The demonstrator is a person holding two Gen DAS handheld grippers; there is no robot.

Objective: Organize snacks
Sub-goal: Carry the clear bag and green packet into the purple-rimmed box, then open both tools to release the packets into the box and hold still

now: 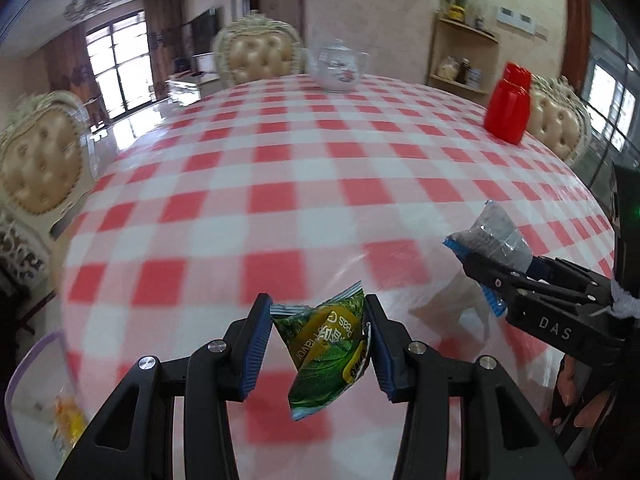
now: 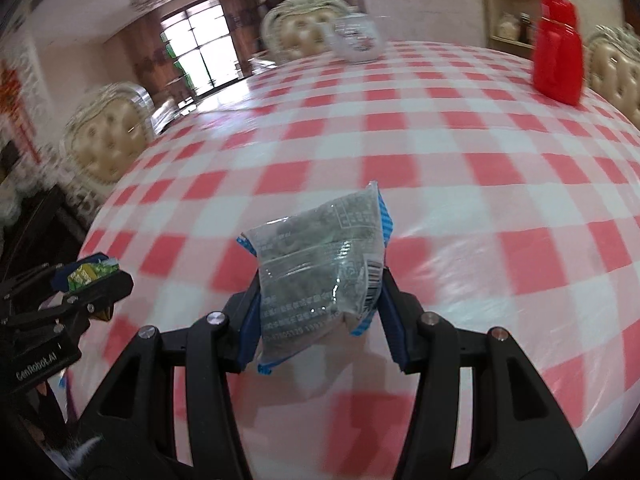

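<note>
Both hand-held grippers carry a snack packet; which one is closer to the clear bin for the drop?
Left, probably. Its hand-held gripper holds the green packet nearest the clear bin; the right one is farther.

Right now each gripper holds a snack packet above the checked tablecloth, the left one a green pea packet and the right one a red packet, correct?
Not quite: in the right wrist view, the right gripper holds a clear packet with blue edges, not red. The left gripper does hold the green pea packet.
</note>
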